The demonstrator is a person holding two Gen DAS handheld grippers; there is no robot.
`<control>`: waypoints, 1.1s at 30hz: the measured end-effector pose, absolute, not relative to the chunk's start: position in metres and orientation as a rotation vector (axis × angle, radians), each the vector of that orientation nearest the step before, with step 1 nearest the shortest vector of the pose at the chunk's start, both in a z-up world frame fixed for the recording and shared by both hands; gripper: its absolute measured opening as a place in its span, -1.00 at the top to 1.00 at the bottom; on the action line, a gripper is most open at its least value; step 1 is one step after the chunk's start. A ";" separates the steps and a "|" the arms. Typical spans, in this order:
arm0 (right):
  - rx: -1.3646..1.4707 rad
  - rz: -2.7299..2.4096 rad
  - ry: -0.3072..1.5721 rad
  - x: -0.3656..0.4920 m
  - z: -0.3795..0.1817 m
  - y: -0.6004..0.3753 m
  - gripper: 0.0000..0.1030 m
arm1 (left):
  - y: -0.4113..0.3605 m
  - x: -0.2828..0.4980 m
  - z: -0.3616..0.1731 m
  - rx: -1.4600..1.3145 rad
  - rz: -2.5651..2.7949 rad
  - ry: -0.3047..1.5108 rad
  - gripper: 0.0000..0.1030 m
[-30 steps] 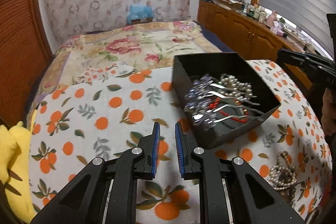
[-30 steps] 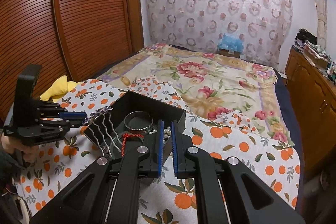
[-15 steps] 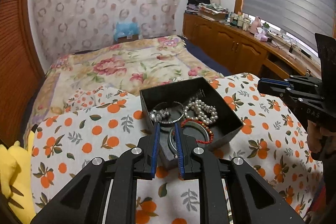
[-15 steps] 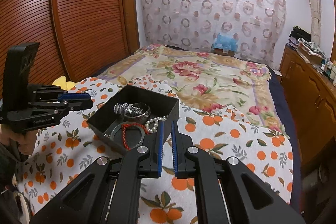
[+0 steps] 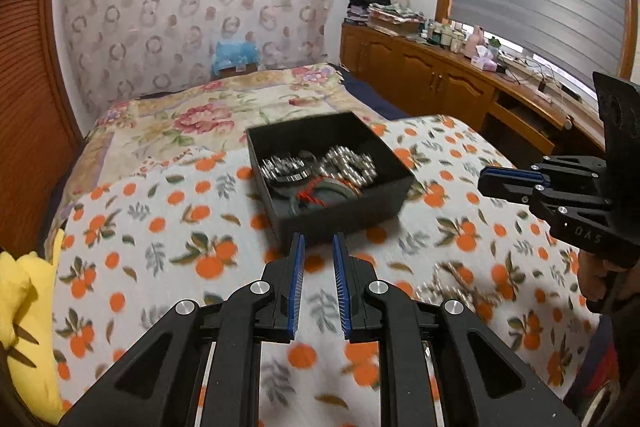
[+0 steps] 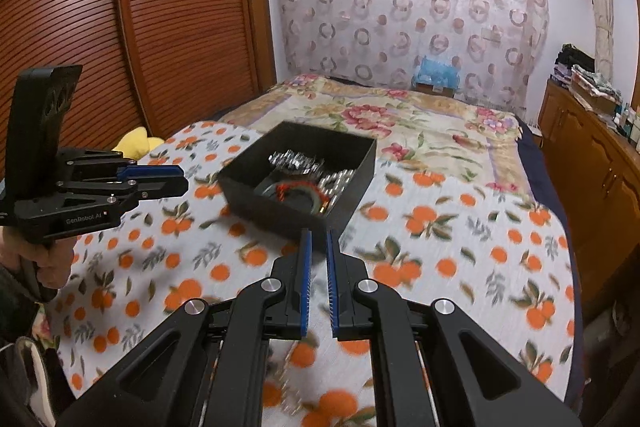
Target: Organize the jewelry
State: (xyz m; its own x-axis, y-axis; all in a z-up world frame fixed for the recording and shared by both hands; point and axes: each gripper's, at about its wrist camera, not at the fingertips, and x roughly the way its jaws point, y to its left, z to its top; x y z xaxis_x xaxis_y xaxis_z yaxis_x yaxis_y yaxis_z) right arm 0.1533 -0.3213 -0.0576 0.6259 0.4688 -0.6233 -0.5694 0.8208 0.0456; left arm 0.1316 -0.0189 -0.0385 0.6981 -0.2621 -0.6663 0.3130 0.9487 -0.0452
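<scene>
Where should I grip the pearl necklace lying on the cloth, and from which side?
Probably from above: the pearl necklace lies in a flat, blurred heap on the cloth, outside the box. Pinch a raised loop at its edge; no end shows.

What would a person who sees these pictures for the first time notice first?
The eye goes first to the black box in the middle of the orange-print cloth, filled with silver jewelry, pearls and a red cord. Next comes a loose pearl necklace on the cloth, nearer than the box and to its right. The left tool and the right tool both point toward the box, holding nothing.
</scene>
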 end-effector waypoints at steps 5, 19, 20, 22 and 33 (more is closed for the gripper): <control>-0.158 0.602 0.697 0.133 -0.071 -0.321 0.59 | -0.026 0.107 -0.051 0.069 -0.343 0.744 0.74; -0.192 0.598 0.868 0.114 -0.127 -0.330 0.59 | -0.044 0.086 -0.097 0.079 -0.420 0.869 0.47; -0.204 0.595 0.870 0.114 -0.129 -0.329 0.59 | -0.045 0.086 -0.099 0.080 -0.420 0.873 0.47; -0.232 0.589 0.862 0.113 -0.130 -0.327 0.61 | -0.047 0.086 -0.100 0.087 -0.425 0.879 0.47; -0.249 0.508 0.838 0.119 -0.130 -0.338 0.89 | -0.063 0.087 -0.104 0.129 -0.460 0.897 0.46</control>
State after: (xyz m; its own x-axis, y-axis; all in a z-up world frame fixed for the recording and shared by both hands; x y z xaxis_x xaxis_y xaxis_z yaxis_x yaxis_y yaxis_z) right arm 0.1194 -0.3380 -0.1295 0.5592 0.3301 -0.7605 -0.5217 0.8530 -0.0133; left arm 0.0874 -0.0630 -0.1038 0.5342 -0.3316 -0.7776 0.4376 0.8955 -0.0813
